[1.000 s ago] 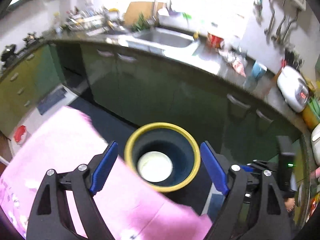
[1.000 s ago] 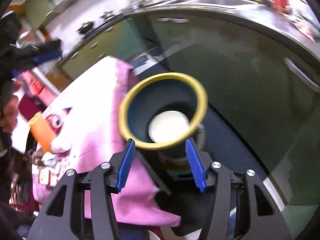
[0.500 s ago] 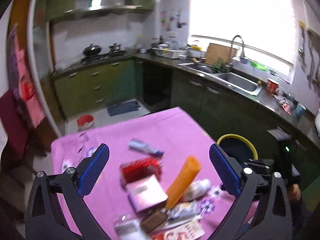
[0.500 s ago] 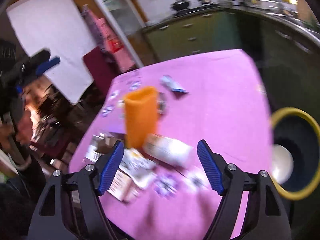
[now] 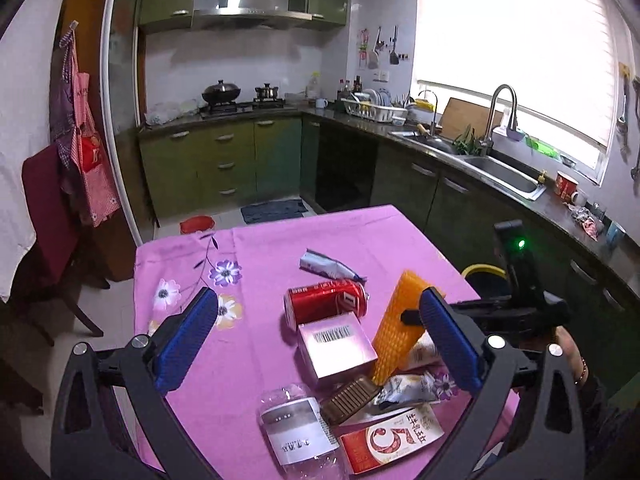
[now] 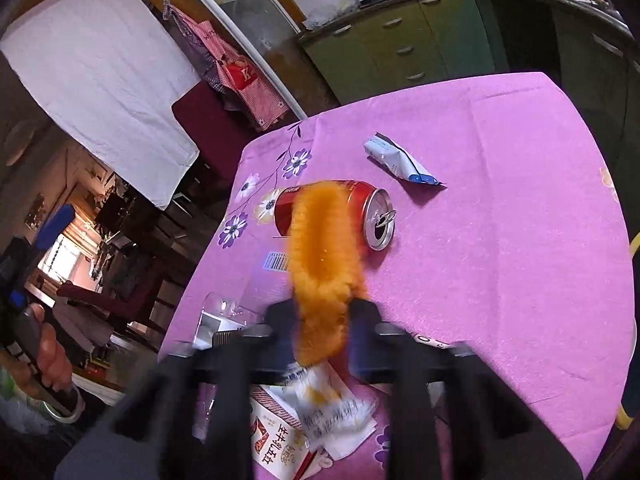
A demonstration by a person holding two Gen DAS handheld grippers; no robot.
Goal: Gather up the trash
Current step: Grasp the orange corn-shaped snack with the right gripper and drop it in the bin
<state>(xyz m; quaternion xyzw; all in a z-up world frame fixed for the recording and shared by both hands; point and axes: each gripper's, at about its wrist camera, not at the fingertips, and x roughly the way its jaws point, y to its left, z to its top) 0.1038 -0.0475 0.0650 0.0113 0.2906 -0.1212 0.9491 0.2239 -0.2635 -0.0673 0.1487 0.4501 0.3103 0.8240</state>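
Observation:
Trash lies on a table with a pink cloth (image 5: 256, 264): a red can (image 5: 326, 304) on its side, a pink box (image 5: 338, 350), an orange foam sleeve (image 5: 400, 332), a clear plastic bottle (image 5: 298, 436), a brown wrapper (image 5: 350, 396), a red carton (image 5: 394, 436) and a blue-white packet (image 5: 328, 266). My left gripper (image 5: 316, 344) is open above the pile. My right gripper (image 6: 322, 336) is shut on the orange foam sleeve (image 6: 322, 248), blurred, with the can (image 6: 360, 208) and the packet (image 6: 400, 162) beyond it.
The yellow-rimmed bin (image 5: 484, 276) stands on the floor past the table's right edge. Green kitchen cabinets (image 5: 224, 160) and a sink counter (image 5: 500, 172) line the room. A dark red chair (image 5: 52, 216) stands left of the table.
Both grippers swung from over the bin back to the table. The right gripper has closed on the orange foam sleeve. The left gripper stays open.

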